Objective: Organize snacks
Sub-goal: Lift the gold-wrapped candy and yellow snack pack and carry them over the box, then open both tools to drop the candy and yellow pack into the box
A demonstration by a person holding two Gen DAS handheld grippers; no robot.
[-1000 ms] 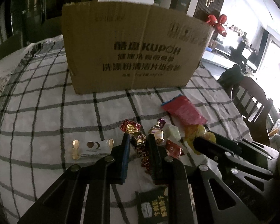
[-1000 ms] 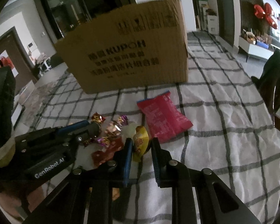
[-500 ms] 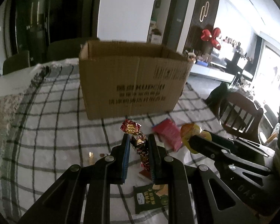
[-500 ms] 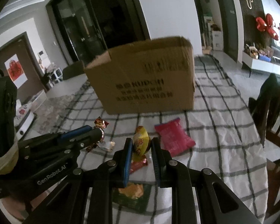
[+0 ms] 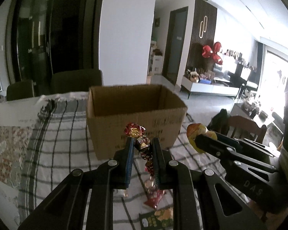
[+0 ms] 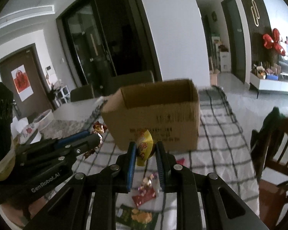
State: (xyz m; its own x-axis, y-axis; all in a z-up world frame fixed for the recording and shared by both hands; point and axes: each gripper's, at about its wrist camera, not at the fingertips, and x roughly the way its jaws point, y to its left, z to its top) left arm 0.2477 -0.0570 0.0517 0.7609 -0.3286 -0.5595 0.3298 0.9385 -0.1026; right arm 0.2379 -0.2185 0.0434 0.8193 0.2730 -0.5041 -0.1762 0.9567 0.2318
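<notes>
Two snacks lifted, none boxed that showed
Left gripper (image 5: pixel 142 149) clenched a foil candy string (image 5: pixel 141 143); right gripper (image 6: pixel 145 149) clenched a yellow packet (image 6: pixel 144 147); the cardboard box (image 5: pixel 136 113) looked empty, with more snacks (image 6: pixel 144 195) on the counter (image 5: pixel 63 143)

Matt cardboard box (image 5: pixel 136 118), glossy foil candy (image 5: pixel 142 143)

Two hand-held grippers: the left hand-held gripper (image 5: pixel 142 147) and the right hand-held gripper (image 6: pixel 145 149). One open cardboard box (image 5: pixel 136 115). One foil-wrapped candy string (image 5: pixel 142 143), one yellow snack packet (image 6: pixel 144 145), one green packet (image 6: pixel 138 216), one red packet (image 6: pixel 144 196) (smaller loose sweets blur together, uncountable). One wooden chair (image 6: pixel 274 143).
</notes>
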